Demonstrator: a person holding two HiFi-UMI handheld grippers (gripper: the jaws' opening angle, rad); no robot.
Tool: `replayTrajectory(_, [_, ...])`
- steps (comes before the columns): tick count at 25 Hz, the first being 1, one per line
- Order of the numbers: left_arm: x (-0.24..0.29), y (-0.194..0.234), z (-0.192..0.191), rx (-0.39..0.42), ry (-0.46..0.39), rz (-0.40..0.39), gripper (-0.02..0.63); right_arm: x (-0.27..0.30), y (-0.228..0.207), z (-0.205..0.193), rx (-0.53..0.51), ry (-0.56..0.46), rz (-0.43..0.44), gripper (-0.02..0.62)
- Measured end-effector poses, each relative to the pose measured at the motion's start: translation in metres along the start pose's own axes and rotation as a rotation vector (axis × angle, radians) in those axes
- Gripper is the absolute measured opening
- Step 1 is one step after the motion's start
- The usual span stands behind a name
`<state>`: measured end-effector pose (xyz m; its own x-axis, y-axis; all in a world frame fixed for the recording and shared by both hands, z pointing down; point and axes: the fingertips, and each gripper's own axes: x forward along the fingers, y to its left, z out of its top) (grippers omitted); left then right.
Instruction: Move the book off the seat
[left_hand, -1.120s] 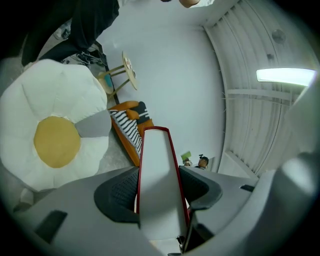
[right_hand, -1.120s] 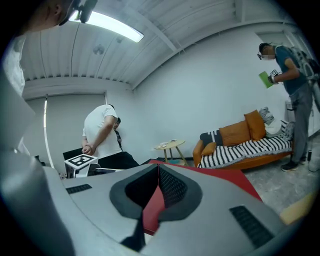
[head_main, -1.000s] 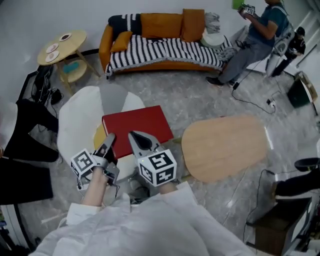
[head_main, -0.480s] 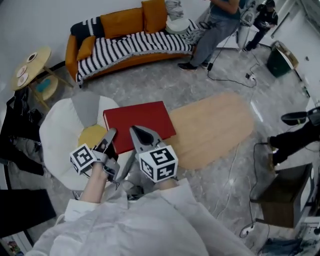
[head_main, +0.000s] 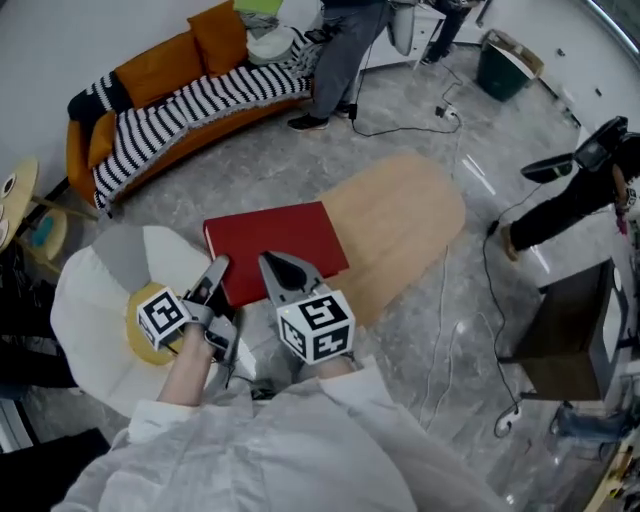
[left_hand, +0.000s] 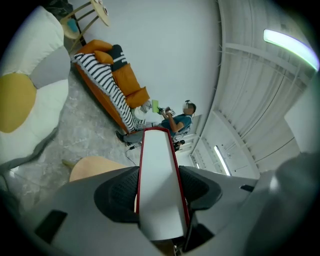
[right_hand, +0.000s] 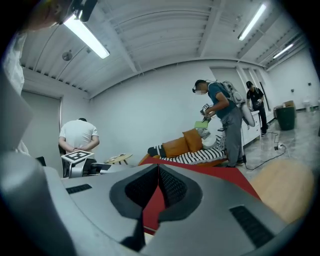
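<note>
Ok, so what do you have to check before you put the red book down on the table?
1. Grip of left gripper on red book: ok, clamped on both covers.
2. Grip of right gripper on the book's near edge: ok.
3. Book lifted off white seat: ok.
4. Top of wooden table bare where the book would land: ok.
5. Book fully over the table: not ok, only its far side seems to overlap it.
</note>
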<state>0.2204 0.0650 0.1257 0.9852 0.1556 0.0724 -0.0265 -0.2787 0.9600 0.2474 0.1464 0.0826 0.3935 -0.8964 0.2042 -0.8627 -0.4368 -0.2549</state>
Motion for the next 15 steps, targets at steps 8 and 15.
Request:
replayTrajectory(8, [0.121, -0.017, -0.07, -0.04, 0.148, -0.038, 0.252, -0.033, -0.118, 0.011, 0.037, -0.015, -0.144, 0.012])
replayTrajectory(15, [0.185, -0.04, -0.15, -0.047, 0.213, -0.033, 0.252, -0.105, -0.204, 0.011, 0.087, -0.043, -0.238, 0.012])
